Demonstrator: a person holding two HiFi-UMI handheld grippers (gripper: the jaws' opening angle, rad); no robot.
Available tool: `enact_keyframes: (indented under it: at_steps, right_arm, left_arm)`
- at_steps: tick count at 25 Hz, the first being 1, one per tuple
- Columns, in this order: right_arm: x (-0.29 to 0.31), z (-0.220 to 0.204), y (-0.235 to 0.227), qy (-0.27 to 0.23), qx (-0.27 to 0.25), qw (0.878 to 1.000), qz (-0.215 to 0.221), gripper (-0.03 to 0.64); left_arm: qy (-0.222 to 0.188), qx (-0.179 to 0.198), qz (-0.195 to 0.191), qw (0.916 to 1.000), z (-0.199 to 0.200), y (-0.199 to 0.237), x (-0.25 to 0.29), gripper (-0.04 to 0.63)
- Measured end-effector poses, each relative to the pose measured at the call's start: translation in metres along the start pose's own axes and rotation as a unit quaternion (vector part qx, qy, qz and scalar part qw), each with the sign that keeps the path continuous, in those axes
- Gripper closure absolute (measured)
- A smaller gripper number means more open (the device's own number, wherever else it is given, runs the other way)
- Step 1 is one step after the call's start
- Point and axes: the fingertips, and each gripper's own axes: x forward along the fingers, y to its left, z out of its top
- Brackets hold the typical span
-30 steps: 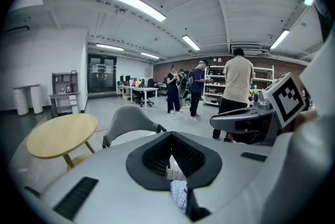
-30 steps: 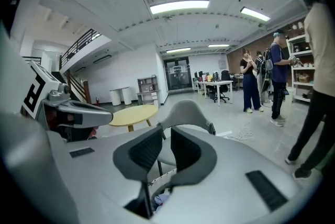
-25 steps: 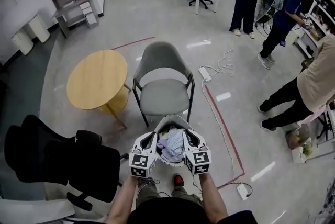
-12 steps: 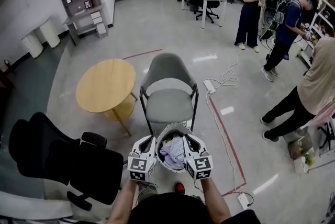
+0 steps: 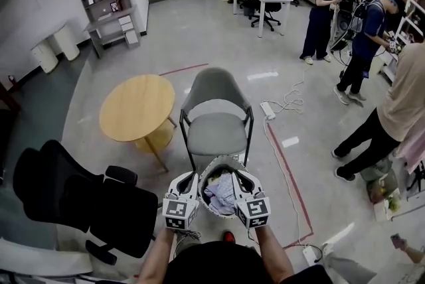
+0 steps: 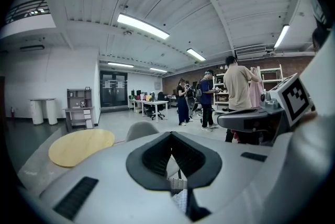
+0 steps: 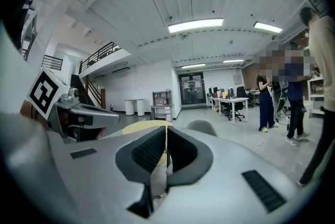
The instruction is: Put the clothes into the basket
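Basket (image 5: 224,159), clamped by left gripper (image 5: 192,176) and right gripper (image 5: 240,176), lifted closer to grey chair (image 5: 216,133).

A round wooden table (image 5: 136,107) stands beside a grey chair (image 5: 216,130) on polished grey floor (image 5: 199,44) under strip lights (image 6: 142,26).

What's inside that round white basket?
Crumpled clothes fill the basket: a pale lilac-and-white piece lies on top, with something dark by the far rim. Whatever lies beneath them, and the basket's bottom, is covered.
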Motion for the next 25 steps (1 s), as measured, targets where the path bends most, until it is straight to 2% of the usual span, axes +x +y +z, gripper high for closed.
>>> enact_keyframes:
  at_steps: [25]
  right_arm:
    - [-0.0029, 0.0011, 0.0062, 0.007, -0.006, 1.0, 0.0, 0.586]
  left_arm:
    - [0.006, -0.003, -0.004, 1.0, -0.0034, 0.0014, -0.0033, 0.589]
